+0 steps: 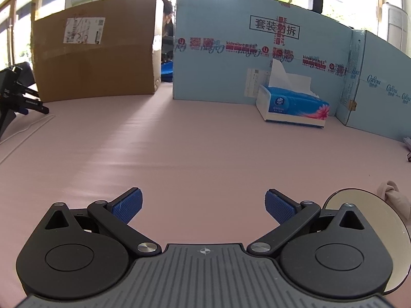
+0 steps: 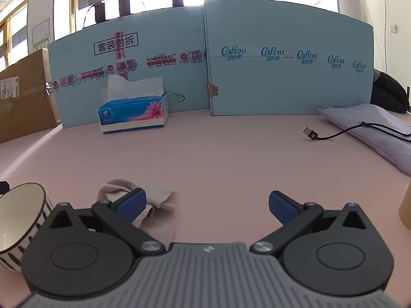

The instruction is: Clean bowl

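A smooth pink table surface (image 1: 195, 141) is seen in both views, backed by a wall of pale blue printed cardboard panels (image 2: 282, 59). A plain brown cardboard box with a white shipping label (image 1: 95, 51) is shown whole only in the left wrist view; in the right wrist view only its edge appears. A lilac padded fabric pouch (image 2: 372, 125) with a thin dark cable ending in a plug (image 2: 310, 132) is shown only in the right wrist view. A blue and white tissue box with a pink flower print (image 1: 292, 107), a white sheet standing out of its top, is seen in both.

The round cream ceramic bowl with dark blue stripes outside (image 2: 18, 220) stands on the table at the far left of the right wrist view, cut off by the frame; in the left wrist view only its rim shows, behind the gripper body. Just beside it lies a crumpled beige cloth (image 2: 154, 195), partly hidden by a finger.

The left gripper (image 1: 204, 205) and the right gripper (image 2: 206, 205) are each held spread wide with nothing between the ribbed blue pads (image 2: 283, 206).
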A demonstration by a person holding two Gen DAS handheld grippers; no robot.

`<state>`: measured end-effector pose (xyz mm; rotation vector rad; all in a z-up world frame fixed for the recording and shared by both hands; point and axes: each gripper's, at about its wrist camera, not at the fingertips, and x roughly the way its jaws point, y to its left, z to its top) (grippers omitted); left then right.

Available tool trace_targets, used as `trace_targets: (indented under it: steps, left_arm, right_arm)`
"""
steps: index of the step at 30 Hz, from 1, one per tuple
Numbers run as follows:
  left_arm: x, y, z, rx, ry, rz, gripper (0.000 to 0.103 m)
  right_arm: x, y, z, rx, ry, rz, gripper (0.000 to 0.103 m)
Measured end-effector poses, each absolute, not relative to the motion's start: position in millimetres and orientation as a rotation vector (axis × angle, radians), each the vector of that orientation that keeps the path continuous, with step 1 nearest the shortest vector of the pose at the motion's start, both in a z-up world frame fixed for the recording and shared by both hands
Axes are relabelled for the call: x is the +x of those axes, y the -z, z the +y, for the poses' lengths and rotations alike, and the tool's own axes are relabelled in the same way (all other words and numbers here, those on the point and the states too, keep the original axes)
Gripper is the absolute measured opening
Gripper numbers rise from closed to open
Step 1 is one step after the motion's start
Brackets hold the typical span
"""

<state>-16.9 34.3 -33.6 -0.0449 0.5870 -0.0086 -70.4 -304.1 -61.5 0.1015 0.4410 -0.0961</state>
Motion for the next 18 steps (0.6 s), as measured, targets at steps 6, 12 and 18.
trace_targets:
  steps: [6,12,18]
  left_arm:
    - [-17.5,34.2,34.6,-0.048,0.007,0.588,0.103]
    - [-18.2,33.3,33.9,-0.042,0.008,0.588,0.103]
    - [-18.9,32.1,33.6,-0.042,0.006,0.588,0.103]
  right_arm:
    - [-71.2,61.5,-304.7,0.105,0.098,0.442,0.103]
    - [-71.6,60.3,-304.7,0.105,0.096,0.438,0.103]
    - [-72.6,58.8,-306.5,0.109,0.102,0.431,0.103]
